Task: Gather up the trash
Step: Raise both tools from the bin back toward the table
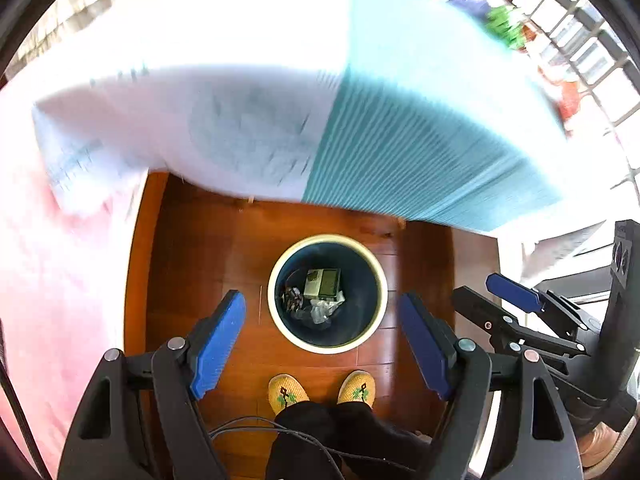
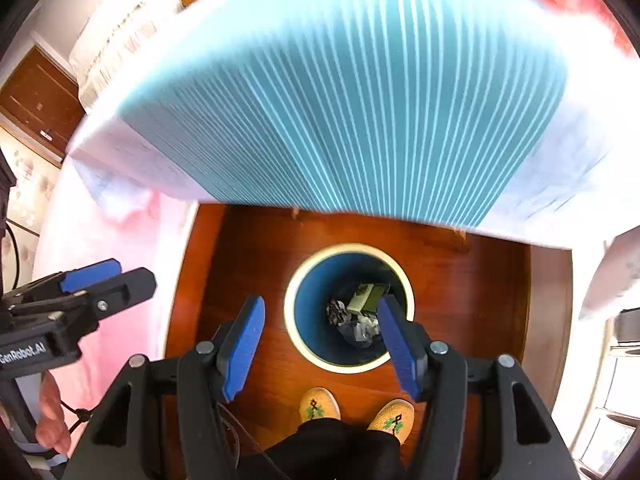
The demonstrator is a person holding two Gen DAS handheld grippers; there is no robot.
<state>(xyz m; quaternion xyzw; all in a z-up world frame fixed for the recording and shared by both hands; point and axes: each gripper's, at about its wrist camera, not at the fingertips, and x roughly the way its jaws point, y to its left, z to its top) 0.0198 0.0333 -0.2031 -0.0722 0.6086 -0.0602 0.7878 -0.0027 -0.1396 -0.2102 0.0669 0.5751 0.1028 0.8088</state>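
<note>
A round bin (image 1: pixel 276 280) with a cream rim and dark blue inside stands on the wooden floor; it also shows in the right wrist view (image 2: pixel 298 292). Inside lie a small greenish box (image 1: pixel 322 282), a crumpled clear wrapper (image 1: pixel 322 312) and a dark crumpled piece (image 1: pixel 292 298); the same trash (image 2: pixel 358 314) shows in the right wrist view. My left gripper (image 1: pixel 324 326) is open and empty, high above the bin. My right gripper (image 2: pixel 322 330) is open and empty above the bin too, and shows at the right of the left wrist view (image 1: pixel 514 294).
A table edge draped with a white and teal striped cloth (image 1: pixel 400 120) hangs over the far side of the bin. A pink cloth (image 1: pixel 48 280) hangs at the left. The person's feet in yellow slippers (image 1: pixel 320 392) stand just in front of the bin.
</note>
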